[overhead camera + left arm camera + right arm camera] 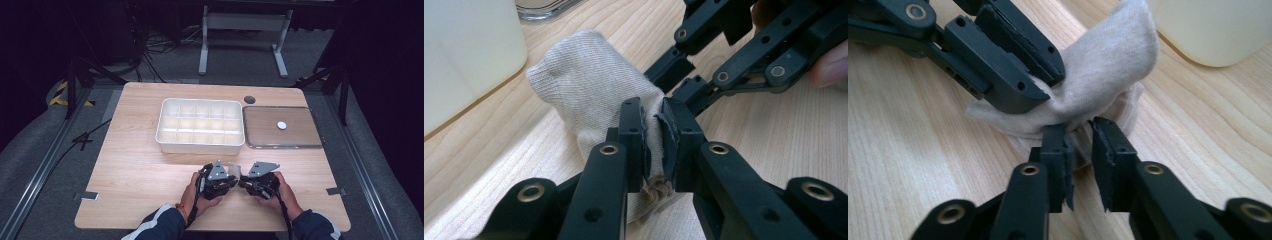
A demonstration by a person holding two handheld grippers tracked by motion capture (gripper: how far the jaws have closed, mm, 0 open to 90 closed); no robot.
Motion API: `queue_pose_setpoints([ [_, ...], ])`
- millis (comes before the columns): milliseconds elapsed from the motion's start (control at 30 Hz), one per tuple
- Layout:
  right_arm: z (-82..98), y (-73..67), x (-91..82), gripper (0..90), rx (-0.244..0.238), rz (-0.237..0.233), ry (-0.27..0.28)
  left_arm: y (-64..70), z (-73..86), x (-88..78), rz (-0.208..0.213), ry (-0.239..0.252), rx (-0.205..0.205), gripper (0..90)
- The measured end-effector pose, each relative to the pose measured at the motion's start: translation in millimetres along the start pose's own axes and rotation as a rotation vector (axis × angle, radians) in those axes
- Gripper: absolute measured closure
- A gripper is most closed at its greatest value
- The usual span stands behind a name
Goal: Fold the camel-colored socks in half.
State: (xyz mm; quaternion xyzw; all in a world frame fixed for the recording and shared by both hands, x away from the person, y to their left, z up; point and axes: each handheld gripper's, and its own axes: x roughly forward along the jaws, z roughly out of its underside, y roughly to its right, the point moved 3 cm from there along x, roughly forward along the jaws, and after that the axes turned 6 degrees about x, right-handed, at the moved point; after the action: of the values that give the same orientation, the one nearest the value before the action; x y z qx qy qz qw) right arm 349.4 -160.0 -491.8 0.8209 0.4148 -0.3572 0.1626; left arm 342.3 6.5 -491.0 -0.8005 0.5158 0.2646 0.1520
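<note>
Left gripper [226, 176] and right gripper [246, 179] meet at the near middle of the table [135, 165] in the high view, each in one of my hands, with a beige sock [233, 167] bunched between their tips. A white compartment box [200, 142] lies just beyond them, a shallow tray [282, 145] to its right carries a small white disc [282, 125], and a dark round grommet [249, 99] sits near the far edge.

Left gripper view: my own jaws are nearly together, pinching a fold of the sock [589, 90] between the pads; the right gripper [694, 82] reaches in from the upper right, and the box wall [469, 55] stands close on the left.

Right gripper view: my jaws stand narrowly apart, straddling the sock's [1098, 70] lower edge; a sliver of cloth lies between them, but I cannot see the pads pressing it. The left gripper [1048, 75] clamps the cloth above.

I judge the step to be folding or rolling the sock. Next, the right jaws need to close on the free edge. The box stands close behind, limiting forward travel.
</note>
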Motion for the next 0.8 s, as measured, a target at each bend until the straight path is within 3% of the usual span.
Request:
queue_pose_setpoints([
  [100,-1.7,3.0,-3.6,72.2,-0.006,-0.003,-0.004,0.2,0.3,0.3,-0.002,0.000,0.006,80.2],
  [200,-7.5,13.5,-19.0,72.1,0.054,-0.002,0.096,0.7,0.5,1.0,0.000,0.001,0.003,80.2],
  [233,-7.5,13.5,-19.0,72.1,0.054,-0.002,0.096,0.6,0.5,1.1,-0.001,0.000,0.011,80.2],
  [267,-12.1,14.7,-23.3,71.1,0.060,0.012,0.144,1.9,0.4,1.2,-0.008,-0.006,0.011,80.2],
  [400,-18.9,13.1,-22.9,69.3,0.066,0.006,0.191,2.4,0.3,1.9,-0.009,-0.003,0.012,80.2],
  [600,-22.8,12.2,-7.6,69.3,0.078,0.009,0.167,2.5,1.0,2.0,-0.008,-0.003,0.015,80.0],
  [800,-16.3,20.9,6.1,72.5,0.103,0.000,0.114,2.0,0.4,1.6,0.005,-0.003,0.023,76.8],
])
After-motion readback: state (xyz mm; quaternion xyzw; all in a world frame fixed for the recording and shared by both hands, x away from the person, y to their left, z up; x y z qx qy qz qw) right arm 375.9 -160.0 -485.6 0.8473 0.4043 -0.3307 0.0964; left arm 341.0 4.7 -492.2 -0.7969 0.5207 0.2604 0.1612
